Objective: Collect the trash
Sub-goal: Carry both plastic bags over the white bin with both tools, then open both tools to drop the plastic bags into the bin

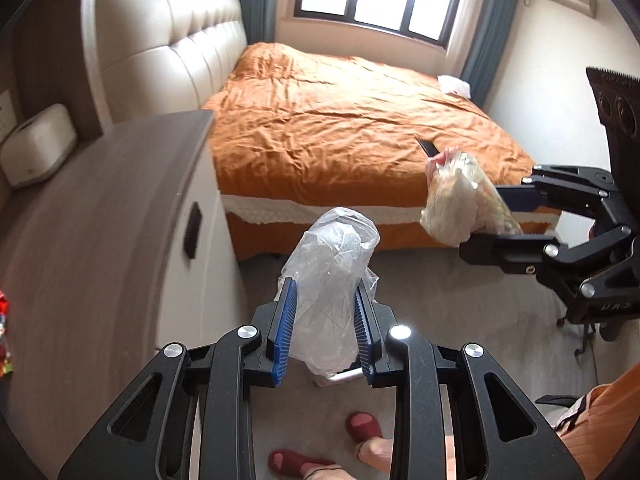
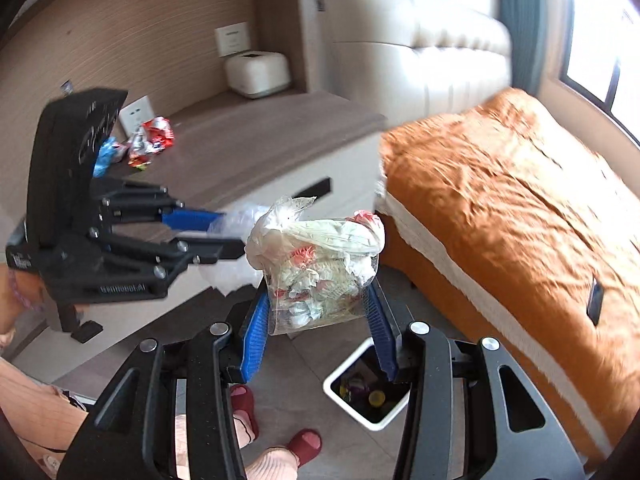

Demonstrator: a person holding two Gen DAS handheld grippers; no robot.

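Right hand-held gripper (image 2: 318, 320) clamps a filled trash bag (image 2: 320, 268): thin clear plastic, knotted at top, packed with crumpled whitish tissue and red-printed wrapper scraps, lumpy and rounded. Blue ribbed pads (image 2: 254, 330) press both sides of it. The bag is held in the air above the floor, over a white square-rimmed bin (image 2: 340, 372) with dark inside and some small items in it.

Left hand-held gripper (image 1: 326, 320) holds an empty clear plastic bag (image 1: 334, 276), crinkled, translucent, standing up between the narrow-set blue pads (image 1: 285, 328); also up in the air, above grey floor (image 1: 460, 320).

In the left view the right hand-held gripper (image 1: 486, 216) shows at the right edge with the full bag (image 1: 456, 204) in front of the bed.

Bed (image 1: 340, 120) has a wrinkled orange cover, white textured trim, cream padded headboard (image 1: 180, 40). Brown wood-grain worktop (image 2: 248, 148) beside it carries red and blue shiny wrappers (image 2: 150, 142) near the wall and a cream rounded box (image 2: 258, 74). Dark phone-like slab (image 1: 427, 147) lies on the bed. Person's feet in red slippers (image 1: 362, 426) on the floor.
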